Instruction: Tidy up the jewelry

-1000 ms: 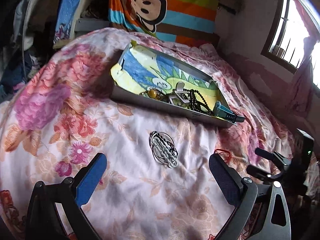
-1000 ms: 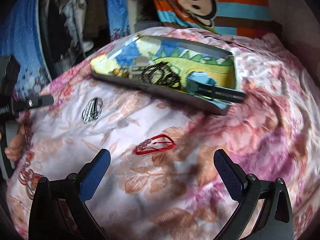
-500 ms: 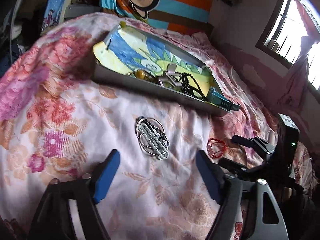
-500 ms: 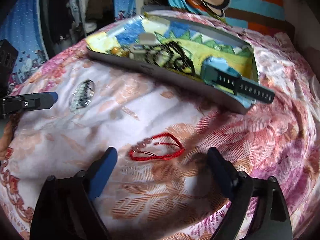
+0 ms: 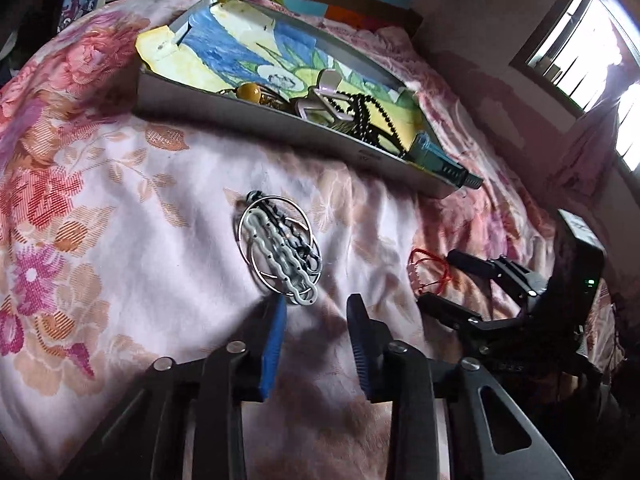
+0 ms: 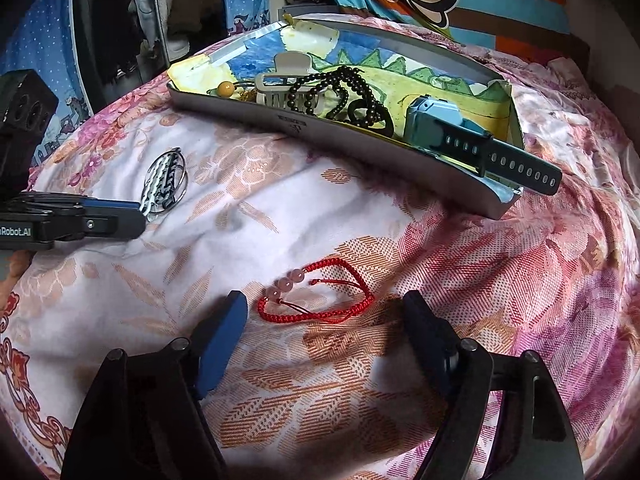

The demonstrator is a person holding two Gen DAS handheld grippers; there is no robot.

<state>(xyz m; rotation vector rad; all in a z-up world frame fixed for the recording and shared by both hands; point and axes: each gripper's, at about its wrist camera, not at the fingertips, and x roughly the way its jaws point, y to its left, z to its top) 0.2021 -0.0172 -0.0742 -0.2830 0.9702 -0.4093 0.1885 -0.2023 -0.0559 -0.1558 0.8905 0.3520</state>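
Note:
A bundle of silver hoops and wavy clips (image 5: pixel 280 256) lies on the floral bedspread. My left gripper (image 5: pixel 316 308) is at its near end with jaws closing. The bundle's tip sits by the blue left pad, and no pad presses on it. In the right wrist view the bundle (image 6: pixel 164 184) lies just past the left gripper (image 6: pixel 138 212). A red cord bracelet (image 6: pixel 320 300) with pink beads lies between the fingers of my right gripper (image 6: pixel 326 308). Its jaws are closing and stand apart from the cord. The left wrist view shows the bracelet (image 5: pixel 428 268) inside the right gripper (image 5: pixel 436 280).
A grey tray (image 6: pixel 360 148) lined with a painted sheet sits further up the bed. It holds a yellow bead, a hair claw (image 6: pixel 288 80), black beads (image 6: pixel 352 96) and a blue watch (image 6: pixel 436 124) whose strap overhangs the rim. A striped pillow lies behind, clothes hang at left.
Both grippers came down toward the bedspread and narrowed their jaws, the left much more. The left now reaches the silver bundle. The right straddles the red bracelet.

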